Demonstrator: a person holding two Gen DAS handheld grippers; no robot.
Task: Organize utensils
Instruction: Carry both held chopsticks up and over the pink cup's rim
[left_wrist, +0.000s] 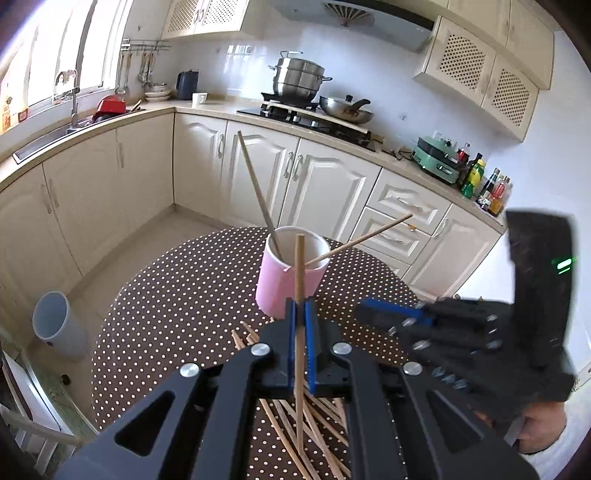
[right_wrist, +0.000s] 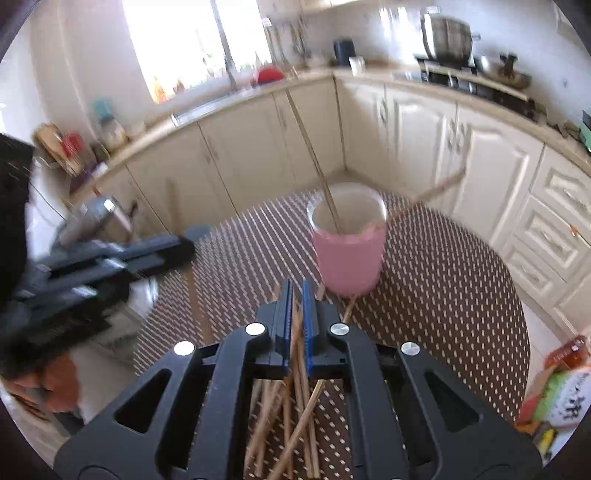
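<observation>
A pink cup (left_wrist: 288, 273) stands upright on the round, polka-dot-covered counter (left_wrist: 177, 295) in a cream-coloured kitchen, with two wooden chopsticks (left_wrist: 258, 195) already leaning out of it, one tilted left and one angled low to the right. Just in front of the cup we see a loose pile of chopsticks (right_wrist: 291, 417) lying crossed on the cloth. Our left hand-held gripper (left_wrist: 301, 314) is clenched on a single chopstick (left_wrist: 299, 280), which stands nearly upright between its blue pads, its top end reaching in front of the cup's rim and its lower end hanging down over the pile. Our right hand-held gripper (right_wrist: 295, 295) has its jaws drawn almost together above the pile; chopsticks show in the narrow gap, but we cannot tell from the blurred right wrist view whether one is gripped or merely lies beneath. Each gripper appears at the edge of the other's view, with a hand (left_wrist: 543, 428) visible behind the right one. Beyond the counter, a steel pot (left_wrist: 299, 79) sits on the stove.
</observation>
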